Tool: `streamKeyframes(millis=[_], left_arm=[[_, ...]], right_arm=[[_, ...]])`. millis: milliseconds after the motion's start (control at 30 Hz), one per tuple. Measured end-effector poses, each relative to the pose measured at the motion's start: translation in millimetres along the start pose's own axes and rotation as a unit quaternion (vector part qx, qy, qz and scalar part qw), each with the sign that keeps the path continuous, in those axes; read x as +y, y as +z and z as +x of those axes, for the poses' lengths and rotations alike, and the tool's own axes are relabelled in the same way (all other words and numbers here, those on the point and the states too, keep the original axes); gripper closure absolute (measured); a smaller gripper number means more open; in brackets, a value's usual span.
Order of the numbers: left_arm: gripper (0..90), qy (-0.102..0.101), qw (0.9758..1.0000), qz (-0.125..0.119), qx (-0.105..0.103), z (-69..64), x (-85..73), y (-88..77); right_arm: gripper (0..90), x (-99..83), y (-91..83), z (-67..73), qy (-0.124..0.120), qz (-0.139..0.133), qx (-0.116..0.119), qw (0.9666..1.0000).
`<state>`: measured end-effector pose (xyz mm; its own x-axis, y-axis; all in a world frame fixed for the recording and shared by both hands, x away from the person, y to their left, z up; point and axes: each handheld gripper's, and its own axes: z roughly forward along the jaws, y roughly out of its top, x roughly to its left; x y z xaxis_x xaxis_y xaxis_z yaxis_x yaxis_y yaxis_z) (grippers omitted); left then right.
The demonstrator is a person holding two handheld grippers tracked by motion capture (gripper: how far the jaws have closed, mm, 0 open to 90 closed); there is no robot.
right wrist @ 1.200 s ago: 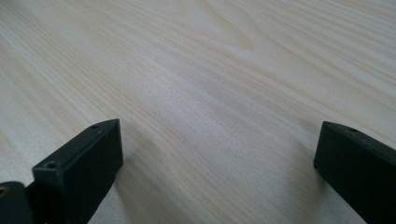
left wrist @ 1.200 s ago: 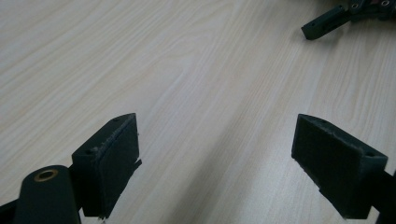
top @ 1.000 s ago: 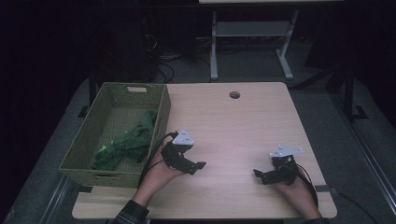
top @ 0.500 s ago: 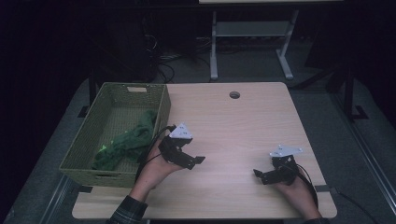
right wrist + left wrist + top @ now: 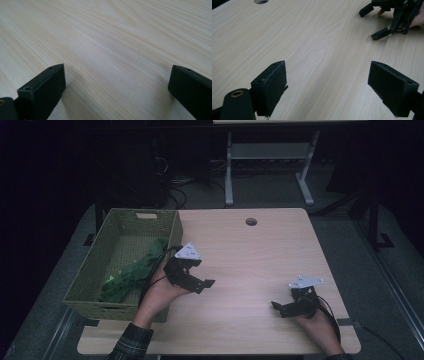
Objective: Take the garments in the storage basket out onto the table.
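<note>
A green woven basket [image 5: 172, 227] stands on the left part of the light wood table [image 5: 250, 250]. Crumpled green cloth [image 5: 135, 270] lies inside it. My left gripper [image 5: 204, 285] hovers just right of the basket's near corner, jaws wide open and pointing right. The left gripper view has its pads [image 5: 270, 85] spread over bare wood, with nothing between them [image 5: 327, 85]. My right gripper [image 5: 277, 309] rests low near the table's front right, open and empty, and it also appears far off in the left gripper view [image 5: 372, 23]. Its own view shows bare wood between the jaws [image 5: 115, 87].
A round cable hole [image 5: 251, 221] sits near the table's far edge. A white desk frame [image 5: 265, 160] and cables stand on the dark floor beyond. A plaid sleeve [image 5: 131, 342] enters at the bottom left.
My left gripper has risen and drifted back and left, closer to the basket's right wall. The right gripper has stayed put.
</note>
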<state>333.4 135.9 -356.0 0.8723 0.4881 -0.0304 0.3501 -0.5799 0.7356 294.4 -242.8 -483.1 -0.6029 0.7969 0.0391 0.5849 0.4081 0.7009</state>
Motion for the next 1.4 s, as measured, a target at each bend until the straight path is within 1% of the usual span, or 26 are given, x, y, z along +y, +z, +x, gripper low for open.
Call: streamKeyframes(millis=[133,233,267,300,333,367,400,533,600,633,667,700,733,767,833,867,900,933,967,1033,1100,1133,1200,1333,1367,1400], left_arm=[[14.8,-0.003,1.0000,0.003,0.005,5.2,1.1,-4.4],[14.8,-0.004,1.0000,0.003,0.004,7.4,1.1,-5.5],[14.8,-0.007,0.9999,0.008,0.003,9.4,-0.8,-4.5],[14.8,-0.007,0.9999,0.008,0.003,9.4,-0.8,-4.5],[14.8,-0.004,0.9998,0.017,0.004,11.3,-2.6,-3.7],[14.8,-0.004,0.9998,0.017,0.004,11.3,-2.6,-3.7],[14.8,-0.009,0.9998,0.019,0.007,13.3,-4.0,-5.3],[14.8,-0.015,0.9997,0.016,0.011,17.8,-6.8,-10.3],[14.8,-0.014,0.9997,0.016,0.011,19.2,-7.9,-12.2],[14.8,-0.018,0.9997,0.017,0.009,20.3,-9.0,-13.7],[14.8,-0.026,0.9996,0.010,0.003,23.4,-10.4,-16.7],[14.9,-0.026,0.9996,0.010,0.003,23.4,-10.4,-16.7],[15.0,-0.028,0.9996,0.006,0.004,28.6,-12.0,-20.9],[15.1,-0.028,0.9996,0.006,0.004,28.6,-12.0,-20.9],[15.1,-0.035,0.9993,0.001,0.010,33.5,-14.6,-25.8],[15.1,-0.032,0.9994,0.001,0.012,36.8,-15.9,-28.8],[15.2,-0.039,0.9991,-0.002,0.013,38.5,-17.5,-31.3],[17.2,-0.041,0.9990,-0.003,0.014,40.8,-19.1,-33.9],[17.2,-0.040,0.9991,-0.002,0.015,43.0,-20.6,-37.0],[19.2,-0.046,0.9987,-0.004,0.023,47.7,-24.7,-45.8],[19.3,-0.049,0.9985,-0.004,0.024,50.0,-26.5,-48.7],[19.9,-0.047,0.9986,-0.003,0.026,52.1,-27.6,-50.4],[20.1,-0.054,0.9979,-0.003,0.036,57.5,-31.6,-57.4],[21.0,-0.056,0.9973,-0.004,0.046,61.7,-34.6,-65.9],[21.6,-0.060,0.9969,-0.007,0.050,62.3,-35.5,-68.5],[22.7,-0.057,0.9968,-0.006,0.055,63.6,-36.3,-72.2]], right_arm=[[1.0,0.0,0.0,0.0,0.000,0.000,0.000,1.0000],[1.0,0.0,0.0,0.0,0.000,0.000,0.000,1.0000],[1.0,0.0,0.0,0.0,0.000,0.000,0.000,1.0000],[1.0,0.0,0.0,0.0,0.000,0.000,0.000,1.0000],[1.0,0.0,0.0,0.0,0.000,0.000,0.000,1.0000],[1.0,0.0,0.0,0.0,0.000,0.000,0.000,1.0000],[1.0,0.0,0.1,-0.3,-0.002,-0.001,-0.001,1.0000],[1.0,0.0,0.2,-0.4,-0.003,-0.001,0.000,1.0000],[1.0,0.0,0.2,-0.4,-0.003,-0.001,0.000,1.0000],[1.0,0.0,0.2,-0.4,-0.003,-0.001,0.000,1.0000],[1.0,0.0,0.2,-0.4,-0.003,-0.001,0.000,1.0000],[1.0,0.0,0.2,-0.4,-0.003,-0.001,0.000,1.0000],[1.0,0.0,0.1,-0.5,-0.003,-0.001,0.000,1.0000],[1.0,0.0,0.1,-0.5,-0.003,-0.001,0.000,1.0000],[1.0,0.0,0.2,-0.5,-0.003,-0.001,0.000,1.0000],[1.0,0.0,0.2,-0.4,-0.003,-0.001,0.000,1.0000],[1.0,0.0,0.2,-0.4,-0.003,-0.001,0.000,1.0000],[1.0,0.0,0.1,-0.4,-0.003,-0.001,0.000,1.0000],[1.0,0.0,0.1,-0.4,-0.003,-0.001,0.000,1.0000],[1.0,0.0,0.1,-0.4,-0.003,-0.001,0.000,1.0000],[1.0,0.0,0.2,-0.5,-0.003,-0.001,0.000,1.0000],[1.0,0.0,0.2,-0.5,-0.003,-0.001,0.000,1.0000],[1.0,0.0,0.2,-0.5,-0.003,-0.001,0.000,1.0000],[1.0,0.0,0.1,-0.4,-0.003,-0.001,0.000,1.0000],[1.0,0.0,0.2,-0.4,-0.003,-0.001,0.000,1.0000],[1.0,0.0,0.1,-0.4,-0.003,-0.001,0.000,1.0000]])
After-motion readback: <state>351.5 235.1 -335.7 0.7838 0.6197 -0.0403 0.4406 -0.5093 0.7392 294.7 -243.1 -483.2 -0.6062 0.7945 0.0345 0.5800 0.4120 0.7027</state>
